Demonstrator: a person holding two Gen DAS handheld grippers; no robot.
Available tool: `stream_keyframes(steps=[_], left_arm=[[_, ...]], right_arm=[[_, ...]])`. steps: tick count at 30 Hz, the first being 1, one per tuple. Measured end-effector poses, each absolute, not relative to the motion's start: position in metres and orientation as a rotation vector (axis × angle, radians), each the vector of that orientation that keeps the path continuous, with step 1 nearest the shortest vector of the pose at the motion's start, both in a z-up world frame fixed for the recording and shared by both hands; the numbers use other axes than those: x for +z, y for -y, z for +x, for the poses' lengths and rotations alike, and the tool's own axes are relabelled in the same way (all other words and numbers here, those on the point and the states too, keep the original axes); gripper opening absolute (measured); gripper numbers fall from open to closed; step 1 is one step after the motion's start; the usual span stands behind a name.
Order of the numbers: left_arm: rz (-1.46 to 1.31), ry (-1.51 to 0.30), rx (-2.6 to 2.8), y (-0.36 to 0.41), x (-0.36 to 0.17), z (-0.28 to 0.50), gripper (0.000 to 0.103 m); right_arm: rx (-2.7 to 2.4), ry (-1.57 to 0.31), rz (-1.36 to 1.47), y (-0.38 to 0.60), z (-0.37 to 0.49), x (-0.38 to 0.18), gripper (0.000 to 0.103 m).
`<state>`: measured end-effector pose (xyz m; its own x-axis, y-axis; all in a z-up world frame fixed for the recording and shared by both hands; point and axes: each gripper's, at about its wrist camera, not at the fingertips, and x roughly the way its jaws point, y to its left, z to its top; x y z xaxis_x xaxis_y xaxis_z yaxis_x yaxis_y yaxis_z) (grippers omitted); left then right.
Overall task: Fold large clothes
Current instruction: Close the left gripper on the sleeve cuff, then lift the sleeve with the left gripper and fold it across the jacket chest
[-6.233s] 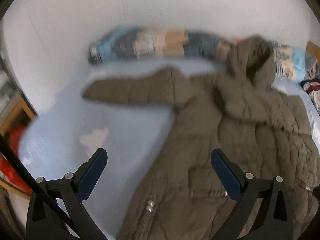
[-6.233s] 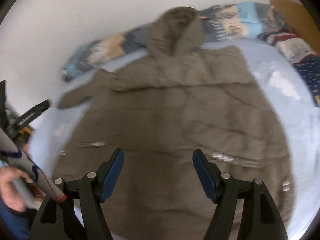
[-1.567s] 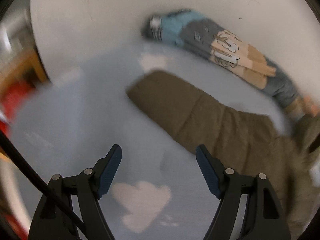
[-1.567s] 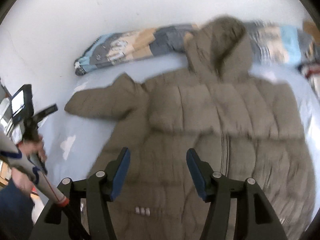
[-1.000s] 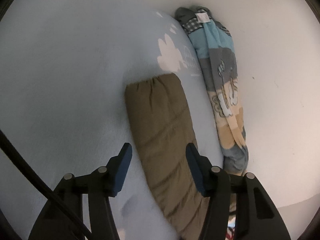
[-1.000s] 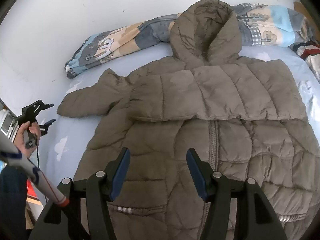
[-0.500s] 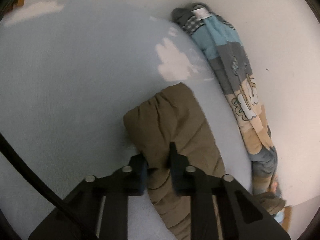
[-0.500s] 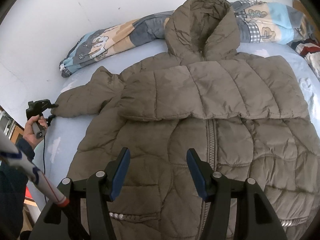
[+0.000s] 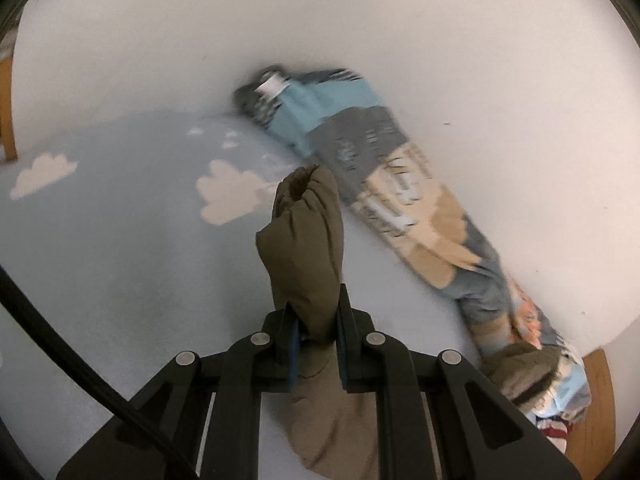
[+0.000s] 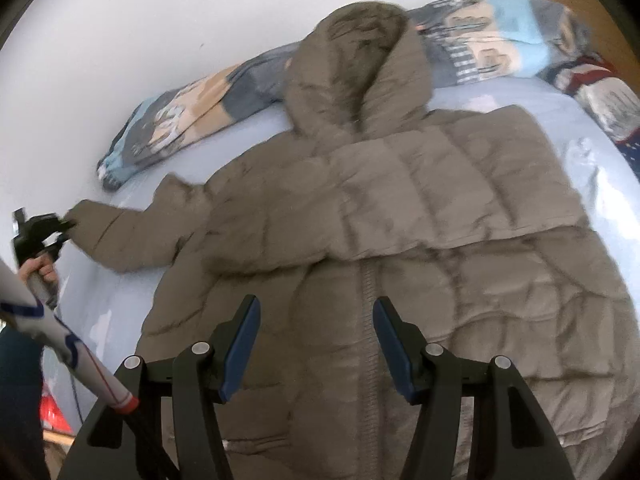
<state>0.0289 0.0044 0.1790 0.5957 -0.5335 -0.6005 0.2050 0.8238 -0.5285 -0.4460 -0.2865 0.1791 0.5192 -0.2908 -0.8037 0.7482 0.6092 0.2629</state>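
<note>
The big olive-brown quilted puffer coat (image 10: 400, 240) lies front-up and zipped on the pale blue cloud-print bedsheet (image 9: 120, 240), hood towards the white wall (image 9: 360, 20), with the rolled patchwork blanket in blue, grey and tan (image 9: 380, 184) between the hood and that wall. The left gripper (image 9: 316, 332) has its jaws pinched tight on the coat's sleeve cuff (image 9: 308, 248), and the padded cuff bulges out past the pads, raised clear of the sheet. The right gripper (image 10: 316, 344) hangs over the coat's lower front beside the zip, jaws standing apart with nothing between them. This coat looks soft, puffy and light for its bulk, and its smooth shell is likely to slip and spring back. A firm bite deep on the cuff seam suits the sleeve; the hem edge or side seam looks the best spot for the free gripper.
</note>
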Motion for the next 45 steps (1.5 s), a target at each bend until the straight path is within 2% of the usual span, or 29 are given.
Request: stream_keyframes(steps=[9,17,25,29,34,45], left_arm=[[-0.35,-0.731,-0.585,0.051,0.272,-0.041,0.014],[-0.273,-0.663,-0.766,0.125,0.345,-0.133,0.014],[-0.19,-0.662,-0.937,0.212,0.378,-0.225,0.014],[-0.121,-0.688,-0.997,0.259,0.363,-0.271,0.014],[-0.042,-0.764,-1.055,0.314,0.317,-0.32,0.014],[0.205,-0.897,-1.043,0.397,0.168,-0.411,0.014]], right_arm=[[-0.806,-0.732,0.733,0.325,-0.498,0.195,0.063],[-0.872,-0.622,0.791,0.348,-0.552,0.22,0.063],[-0.94,-0.544,0.84,0.37,-0.607,0.234,0.063],[-0.963,-0.513,0.861,0.379,-0.629,0.239,0.063],[-0.984,-0.496,0.891,0.388,-0.651,0.241,0.063],[-0.992,-0.474,0.934,0.396,-0.671,0.242,0.063]])
